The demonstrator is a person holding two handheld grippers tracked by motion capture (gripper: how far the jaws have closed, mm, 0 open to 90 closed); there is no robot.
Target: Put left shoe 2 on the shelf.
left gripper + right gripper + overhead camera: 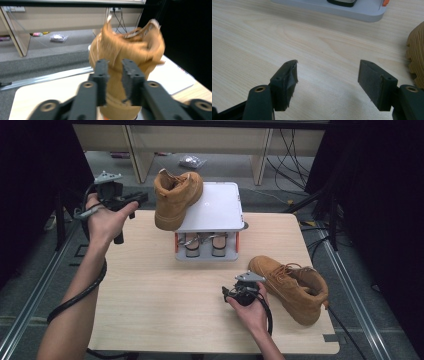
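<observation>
A wooden table [165, 295] carries a small grey two-tier shoe rack [212, 215] at its far middle. One tan lace-up boot [176, 199] sits at the left edge of the rack's white top shelf, its sole overhanging the side. On the lower tier two further shoes [202, 245] show between orange uprights; their type cannot be made out.

The left gripper [131, 200] is raised at the table's far left corner, held in the person's left hand [105, 220], its jaws pointing toward the boot on the rack. In the high view a small gap separates jaw tips and boot. In the left gripper view the gripper [115, 75] has its jaws only a narrow slot apart, with the blurred boot [127, 50] directly beyond them; nothing is seen between the pads, and contact with the boot cannot be confirmed.

The second tan boot [292, 287] lies on the table at the near right, toe toward the rack. The right gripper [231, 295], in the right hand [252, 312], rests low just left of this boot. In the right gripper view the gripper [327, 75] has its jaws spread wide over bare tabletop, holding nothing; the boot's ridged sole edge [415, 62] lies just to the right of the right jaw, and the rack's base [332, 8] is ahead.
</observation>
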